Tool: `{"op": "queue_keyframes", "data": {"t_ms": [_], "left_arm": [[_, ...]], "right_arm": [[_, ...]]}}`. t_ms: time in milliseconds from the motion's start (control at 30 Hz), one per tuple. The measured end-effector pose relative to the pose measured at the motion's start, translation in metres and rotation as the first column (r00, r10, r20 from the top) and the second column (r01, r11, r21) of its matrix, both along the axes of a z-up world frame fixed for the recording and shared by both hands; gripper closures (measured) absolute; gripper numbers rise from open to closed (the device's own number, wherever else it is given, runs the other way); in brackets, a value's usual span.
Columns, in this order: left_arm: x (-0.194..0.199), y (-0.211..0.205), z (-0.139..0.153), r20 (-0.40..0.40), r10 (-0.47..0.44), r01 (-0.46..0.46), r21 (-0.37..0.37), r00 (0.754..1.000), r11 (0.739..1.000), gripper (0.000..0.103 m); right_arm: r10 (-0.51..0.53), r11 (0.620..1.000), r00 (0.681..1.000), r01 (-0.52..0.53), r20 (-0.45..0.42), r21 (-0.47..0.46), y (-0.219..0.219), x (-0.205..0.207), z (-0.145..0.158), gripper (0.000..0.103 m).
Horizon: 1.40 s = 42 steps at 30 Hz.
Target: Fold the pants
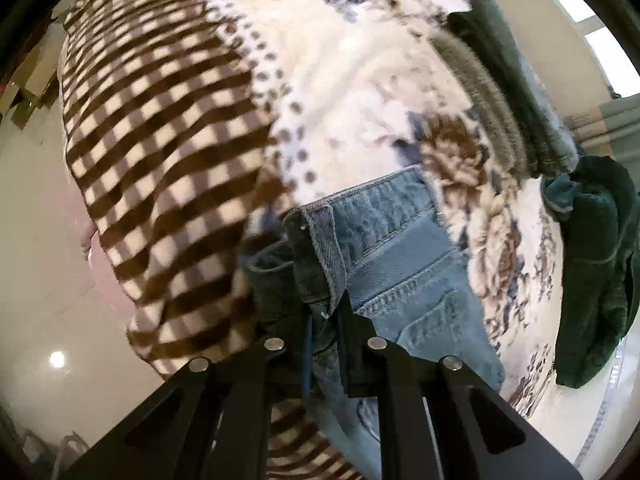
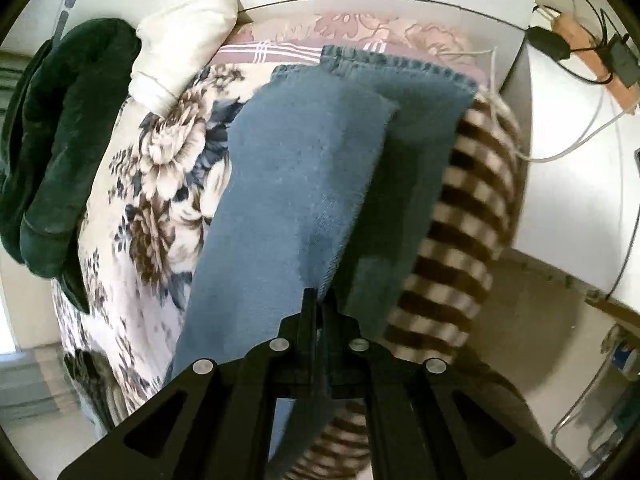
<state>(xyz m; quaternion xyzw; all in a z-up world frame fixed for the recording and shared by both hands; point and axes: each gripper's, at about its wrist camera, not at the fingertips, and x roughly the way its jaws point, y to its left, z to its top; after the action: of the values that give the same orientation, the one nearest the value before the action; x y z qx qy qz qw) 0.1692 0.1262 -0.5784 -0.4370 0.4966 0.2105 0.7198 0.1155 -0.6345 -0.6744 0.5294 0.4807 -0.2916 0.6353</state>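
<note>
The pants are blue jeans. In the left wrist view their waistband and back pocket point(image 1: 400, 264) hang over a bed, and my left gripper point(image 1: 322, 304) is shut on the folded waistband edge. In the right wrist view the two legs point(image 2: 296, 176) stretch away toward the headboard, one lying partly over the other, hems at the far end. My right gripper point(image 2: 318, 304) is shut on the fold of the leg fabric. The middle of the pants is hidden between the two views.
The bed carries a floral blanket point(image 2: 160, 184) with a brown checked side point(image 1: 160, 152). A dark green garment point(image 2: 60, 152) and a white pillow point(image 2: 184, 40) lie at the bed's edge. Folded grey-green cloth point(image 1: 516, 92) lies at the far side. Cables point(image 2: 580, 56) sit on a surface beside the bed.
</note>
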Motion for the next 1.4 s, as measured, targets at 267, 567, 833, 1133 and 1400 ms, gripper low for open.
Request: {"op": "queue_keyframes", "data": {"t_ms": [267,567,833,1133,1400], "left_arm": [[-0.006,-0.004,-0.023,-0.117,-0.04,0.037,-0.027,0.992,0.999,0.085],[0.009,-0.126,0.023,-0.172,-0.385,0.41,0.141,0.907,0.901,0.044],[0.037,-0.26,-0.011,-0.166,-0.602,0.612,0.008,0.781,0.791,0.044],[0.039,-0.318,-0.058,-0.265,-0.675,0.694,-0.029,0.689,0.719,0.044],[0.048,-0.33,-0.073,-0.201,-0.711,0.707,-0.105,0.674,0.7,0.0]], "right_arm": [[0.006,0.992,0.996,0.004,-0.084,0.123,-0.031,-0.029,-0.05,0.095],[-0.173,0.979,0.984,0.168,0.033,0.113,-0.088,-0.049,-0.04,0.052],[-0.027,0.999,0.986,0.031,0.164,-0.018,-0.079,-0.016,-0.017,0.052],[-0.069,0.997,0.988,0.063,0.141,0.045,-0.117,-0.003,-0.052,0.052],[-0.111,0.994,0.971,0.113,0.211,0.006,-0.128,-0.008,-0.047,0.053]]}}
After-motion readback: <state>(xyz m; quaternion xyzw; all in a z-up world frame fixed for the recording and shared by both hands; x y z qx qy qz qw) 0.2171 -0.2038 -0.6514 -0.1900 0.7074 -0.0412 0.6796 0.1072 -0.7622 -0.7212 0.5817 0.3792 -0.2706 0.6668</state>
